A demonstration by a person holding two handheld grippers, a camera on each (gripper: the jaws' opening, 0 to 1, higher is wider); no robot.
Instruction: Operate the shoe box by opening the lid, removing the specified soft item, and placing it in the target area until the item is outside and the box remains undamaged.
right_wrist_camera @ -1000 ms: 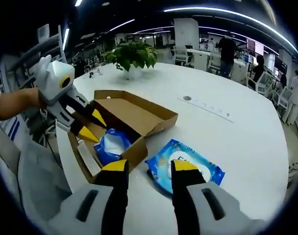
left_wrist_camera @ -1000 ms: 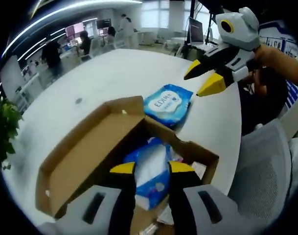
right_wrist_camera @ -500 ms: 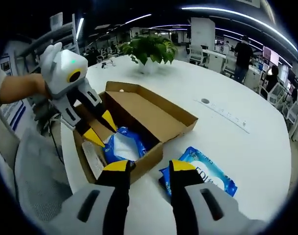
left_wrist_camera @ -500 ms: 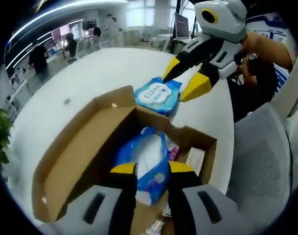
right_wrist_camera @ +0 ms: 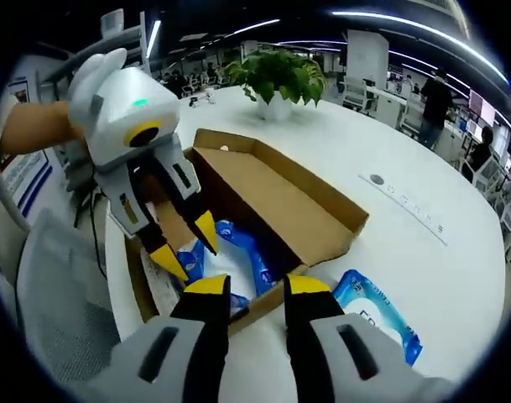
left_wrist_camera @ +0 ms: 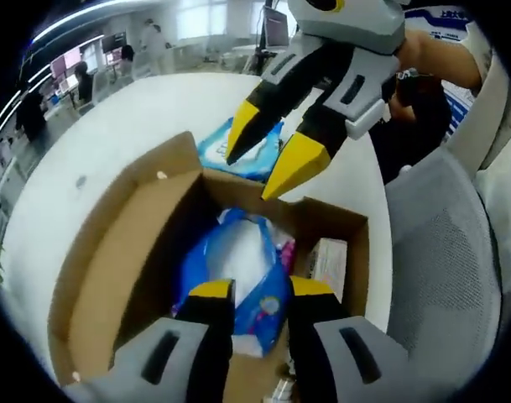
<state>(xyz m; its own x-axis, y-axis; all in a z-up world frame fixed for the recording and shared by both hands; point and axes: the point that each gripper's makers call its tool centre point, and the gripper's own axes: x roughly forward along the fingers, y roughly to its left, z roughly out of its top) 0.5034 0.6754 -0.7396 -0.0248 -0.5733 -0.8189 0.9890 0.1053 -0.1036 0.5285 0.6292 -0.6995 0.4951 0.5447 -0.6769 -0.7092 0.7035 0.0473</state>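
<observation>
In the left gripper view, the open brown cardboard shoe box (left_wrist_camera: 138, 252) fills the lower left, its lid folded back toward the left edge, standing on a round white table (left_wrist_camera: 112, 126). Inside lies a blue-and-white soft pack of wipes (left_wrist_camera: 238, 277), its lower end hidden behind the left gripper (left_wrist_camera: 259, 290), whose yellow-tipped jaws stand a little apart just over the pack; whether they touch it cannot be told. To the right of the pack a small white carton (left_wrist_camera: 329, 264) rests against the box wall, and a pink scrap beside it is too small to make out. A second blue wipes pack (left_wrist_camera: 238, 151) lies on the table beyond the far wall of the box, mostly covered by the right gripper (left_wrist_camera: 268, 164), which reaches down from the top of the frame with its jaws spread, holding nothing. A grey mesh chair (left_wrist_camera: 440, 260) fills the right side.

In the right gripper view, the right gripper's own jaws at bottom centre are parted above the near wall of the box, hiding part of it. The left gripper comes in from the upper left, tips down inside the box over the pack. The second pack is cut off at lower right behind the jaw. A potted green plant (right_wrist_camera: 276, 80) stands at the top centre.
</observation>
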